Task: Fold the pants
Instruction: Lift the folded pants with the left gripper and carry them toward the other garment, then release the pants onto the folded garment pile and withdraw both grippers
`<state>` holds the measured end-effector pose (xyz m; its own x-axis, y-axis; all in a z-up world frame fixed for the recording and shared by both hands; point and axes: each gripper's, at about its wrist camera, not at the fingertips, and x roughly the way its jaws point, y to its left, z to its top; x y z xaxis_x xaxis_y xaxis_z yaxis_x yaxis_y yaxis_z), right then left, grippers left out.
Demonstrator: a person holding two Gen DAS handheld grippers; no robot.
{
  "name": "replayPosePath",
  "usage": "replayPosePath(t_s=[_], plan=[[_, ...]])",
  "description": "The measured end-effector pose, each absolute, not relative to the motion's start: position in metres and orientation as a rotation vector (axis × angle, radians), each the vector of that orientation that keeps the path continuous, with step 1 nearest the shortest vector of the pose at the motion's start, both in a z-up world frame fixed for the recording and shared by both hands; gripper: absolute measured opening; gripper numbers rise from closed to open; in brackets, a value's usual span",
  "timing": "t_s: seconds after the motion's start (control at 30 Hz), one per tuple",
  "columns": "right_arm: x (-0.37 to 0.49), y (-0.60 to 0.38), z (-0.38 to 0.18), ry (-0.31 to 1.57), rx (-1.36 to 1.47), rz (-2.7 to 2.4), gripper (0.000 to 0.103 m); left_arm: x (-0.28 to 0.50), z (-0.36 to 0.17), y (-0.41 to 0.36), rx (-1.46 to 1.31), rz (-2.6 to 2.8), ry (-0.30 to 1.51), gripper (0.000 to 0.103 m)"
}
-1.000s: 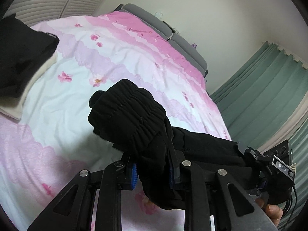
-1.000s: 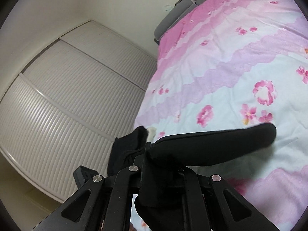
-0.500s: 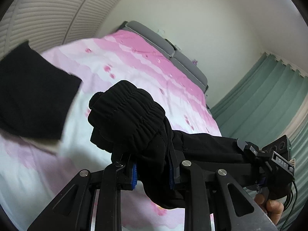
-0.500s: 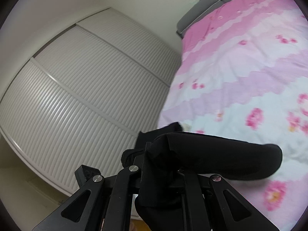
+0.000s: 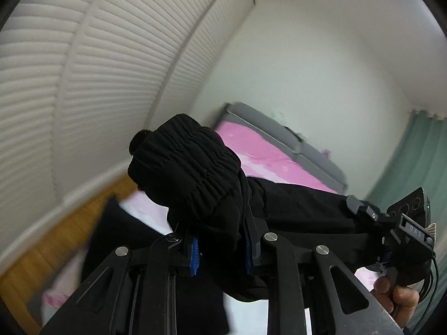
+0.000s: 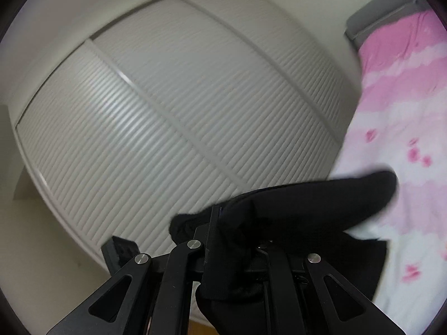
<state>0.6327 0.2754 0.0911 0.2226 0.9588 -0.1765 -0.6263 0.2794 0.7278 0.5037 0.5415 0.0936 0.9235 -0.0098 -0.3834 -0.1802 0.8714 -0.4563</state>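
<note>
**Both grippers clamped on black pants, raised off bed**

Left wrist view: louvered wardrobe doors (image 5: pixel 83 83) fill the upper left. At centre, the left gripper (image 5: pixel 222 251) pinches the pants (image 5: pixel 190 170) at the gathered waistband. The right gripper (image 5: pixel 402 240), lower right, clamps the same stretched fabric; pink bedspread (image 5: pixel 268 162) lies behind

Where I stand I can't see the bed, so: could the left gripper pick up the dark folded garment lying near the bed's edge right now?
Probably not. The left gripper is shut on the black pants' bunched waistband, so its jaws are full; the folded garment lies below it.
</note>
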Motion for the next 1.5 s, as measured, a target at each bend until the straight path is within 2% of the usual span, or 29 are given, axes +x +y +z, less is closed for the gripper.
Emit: replayPosePath(t_s=[0.07, 0.27, 0.37, 0.43, 0.83, 0.9, 1.03, 1.07, 1.23, 1.3, 1.5], plan=[[0.636, 0.295, 0.036, 0.786, 0.587, 1.196, 0.009, 0.496, 0.065, 0.553, -0.488, 0.129, 0.402, 0.024], [0.608, 0.31, -0.136, 1.113, 0.595, 1.081, 0.009, 0.469, -0.092, 0.559, -0.505, 0.22, 0.592, 0.024], [0.587, 0.307, -0.167, 1.14, 0.553, 1.048, 0.009, 0.45, -0.147, 0.556, -0.563, 0.219, 0.613, 0.025], [0.582, 0.305, -0.178, 1.149, 0.561, 1.03, 0.009, 0.445, -0.159, 0.554, -0.568, 0.217, 0.605, 0.025], [0.578, 0.304, -0.174, 1.129, 0.585, 0.926, 0.009, 0.465, -0.142, 0.558, -0.555, 0.183, 0.633, 0.027], [0.574, 0.301, -0.172, 1.132, 0.572, 0.928, 0.013, 0.461, -0.143, 0.555, -0.557, 0.189, 0.638, 0.03], [0.571, 0.307, -0.159, 1.125, 0.451, 0.906, 0.024, 0.45, -0.139, 0.546, -0.526, 0.22, 0.645, 0.051], [0.571, 0.307, -0.154, 1.112, 0.408, 0.902, 0.029, 0.446, -0.136, 0.543, -0.513, 0.229, 0.649, 0.061], [0.541, 0.304, -0.118, 0.951, 0.155, 0.799, 0.049, 0.43, -0.118, 0.526, -0.41, 0.336, 0.643, 0.091], [0.531, 0.296, -0.106, 0.903, 0.135, 0.749, 0.061, 0.419, -0.11, 0.52, -0.398, 0.358, 0.624, 0.092], [0.495, 0.275, -0.082, 0.824, -0.003, 0.625, 0.062, 0.385, -0.085, 0.501, -0.374, 0.396, 0.613, 0.092]])
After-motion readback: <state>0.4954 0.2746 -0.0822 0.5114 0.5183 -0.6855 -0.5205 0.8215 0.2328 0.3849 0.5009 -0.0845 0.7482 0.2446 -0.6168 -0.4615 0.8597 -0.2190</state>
